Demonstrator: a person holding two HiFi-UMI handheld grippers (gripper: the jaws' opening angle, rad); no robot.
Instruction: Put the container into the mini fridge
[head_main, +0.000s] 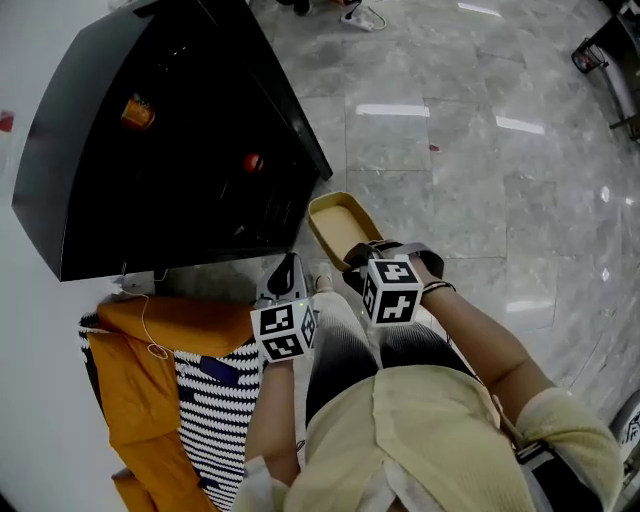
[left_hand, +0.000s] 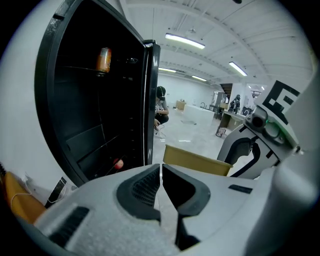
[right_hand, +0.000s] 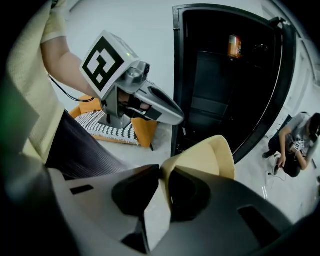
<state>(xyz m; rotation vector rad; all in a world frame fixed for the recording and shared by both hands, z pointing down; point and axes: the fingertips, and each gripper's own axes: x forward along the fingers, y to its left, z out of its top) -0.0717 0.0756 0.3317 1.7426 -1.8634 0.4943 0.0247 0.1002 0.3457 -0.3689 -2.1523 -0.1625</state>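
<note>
A tan, open-topped container (head_main: 338, 224) hangs just in front of the black mini fridge (head_main: 160, 130), whose door stands open. My right gripper (head_main: 356, 256) is shut on the container's near wall (right_hand: 210, 157); its jaws pinch the rim. Just left of it, my left gripper (head_main: 288, 264) has its jaws together with nothing between them, their tips (left_hand: 161, 169) pointing at the fridge's opening. Seen from the left gripper, the container (left_hand: 200, 161) shows beside the door edge. Inside the fridge, an orange can (left_hand: 104, 60) stands on an upper shelf and a small red thing (left_hand: 117, 163) lies low down.
An orange cloth (head_main: 180, 325) and a black-and-white striped fabric (head_main: 220, 400) lie at the left beside my legs. A white wall runs along the fridge's left. A person (right_hand: 297, 142) sits on the glossy grey floor (head_main: 470, 180) beyond the fridge door.
</note>
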